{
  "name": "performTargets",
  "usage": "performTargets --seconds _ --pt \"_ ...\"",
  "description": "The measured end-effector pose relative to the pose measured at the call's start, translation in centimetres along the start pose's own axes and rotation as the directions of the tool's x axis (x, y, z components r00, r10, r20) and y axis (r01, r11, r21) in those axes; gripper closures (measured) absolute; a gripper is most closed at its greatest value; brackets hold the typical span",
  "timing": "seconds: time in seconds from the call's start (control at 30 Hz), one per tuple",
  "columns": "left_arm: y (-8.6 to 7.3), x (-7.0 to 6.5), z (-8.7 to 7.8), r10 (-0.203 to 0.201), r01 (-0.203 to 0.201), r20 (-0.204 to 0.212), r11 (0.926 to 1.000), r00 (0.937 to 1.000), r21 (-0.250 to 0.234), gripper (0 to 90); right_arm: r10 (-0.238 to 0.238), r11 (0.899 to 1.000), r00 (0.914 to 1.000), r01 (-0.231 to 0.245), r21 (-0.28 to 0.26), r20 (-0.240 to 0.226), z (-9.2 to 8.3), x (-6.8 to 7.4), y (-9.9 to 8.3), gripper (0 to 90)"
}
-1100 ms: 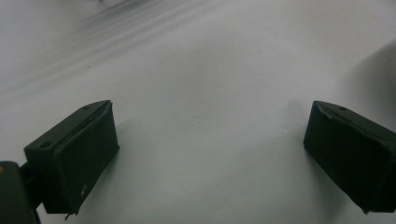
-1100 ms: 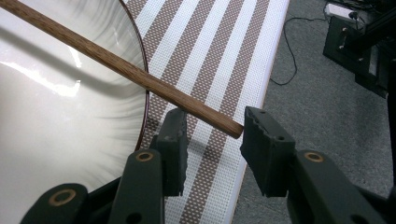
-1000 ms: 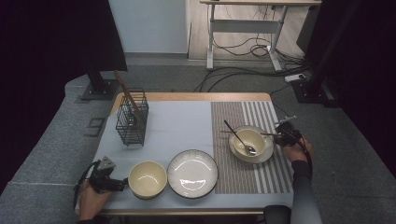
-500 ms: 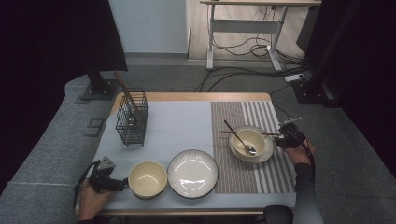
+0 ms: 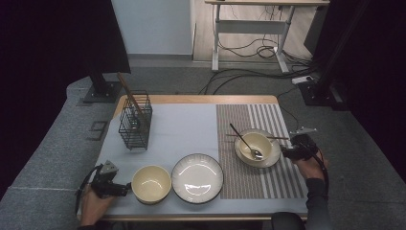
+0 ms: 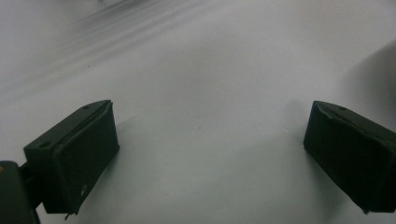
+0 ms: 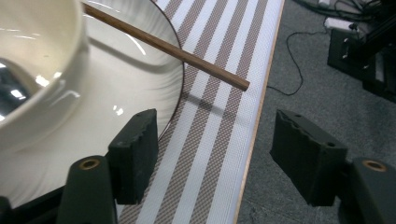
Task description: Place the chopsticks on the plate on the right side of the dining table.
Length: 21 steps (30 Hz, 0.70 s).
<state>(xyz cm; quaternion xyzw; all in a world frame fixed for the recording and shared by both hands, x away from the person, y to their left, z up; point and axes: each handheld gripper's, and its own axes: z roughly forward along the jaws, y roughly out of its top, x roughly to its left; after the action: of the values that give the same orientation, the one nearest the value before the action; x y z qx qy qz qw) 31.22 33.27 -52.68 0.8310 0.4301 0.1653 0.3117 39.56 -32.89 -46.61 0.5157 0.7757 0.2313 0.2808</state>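
I have the right gripper (image 5: 286,152) at the three o'clock edge of the striped mat (image 5: 258,179), just off the rim of the plate (image 5: 274,160) that carries the small bowl (image 5: 254,143). Its jaws have just been opening and now stand well apart with nothing between them; in the right gripper view one pad (image 7: 135,154) sits at the plate's edge and the other hangs out past the table edge (image 7: 254,140). The chopstick (image 7: 163,45) lies across the plate rim beyond the bowl, its free end pointing toward two o'clock over the mat, clear of the jaws. I judge it was laid there so the rim props it up, leaving the end easy to pick again. A spoon (image 5: 244,141) leans in the bowl, handle toward eleven o'clock.

My left gripper (image 5: 125,190) rests at eight o'clock, just beside the plain bowl (image 5: 151,183), jaws spread wide over bare cloth (image 6: 201,93) and empty. It looks parked there, ready to steady that bowl. The big plate (image 5: 197,178) sits at six o'clock; the wire basket (image 5: 135,125) with more sticks stands at ten o'clock.
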Motion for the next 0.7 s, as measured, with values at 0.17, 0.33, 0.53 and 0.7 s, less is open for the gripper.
performTargets --seconds 0.17,0.33,0.53,0.7 --pt "0.0 0.0 0.0 0.001 -0.001 0.000 1.0000 1.0000 0.001 2.8 0.007 1.000 0.9998 -0.007 -0.015 -0.019 -1.0 0.7 -0.4 26.8" --pt "0.0 0.0 0.0 0.001 -0.001 0.000 1.0000 1.0000 0.000 2.8 0.038 0.999 0.9973 -0.040 -0.028 -0.063 -2.0 1.1 -1.0 23.5" --pt "0.0 0.0 0.0 0.001 -0.001 0.000 1.0000 1.0000 0.000 2.8 0.020 0.999 0.9956 -0.024 -0.038 -0.091 -3.1 1.9 -1.5 19.8" --pt "0.0 0.0 0.0 0.001 -0.001 0.000 1.0000 1.0000 0.000 2.8 -0.001 0.999 0.9931 -0.005 -0.050 -0.118 -4.2 3.2 -1.7 17.6"
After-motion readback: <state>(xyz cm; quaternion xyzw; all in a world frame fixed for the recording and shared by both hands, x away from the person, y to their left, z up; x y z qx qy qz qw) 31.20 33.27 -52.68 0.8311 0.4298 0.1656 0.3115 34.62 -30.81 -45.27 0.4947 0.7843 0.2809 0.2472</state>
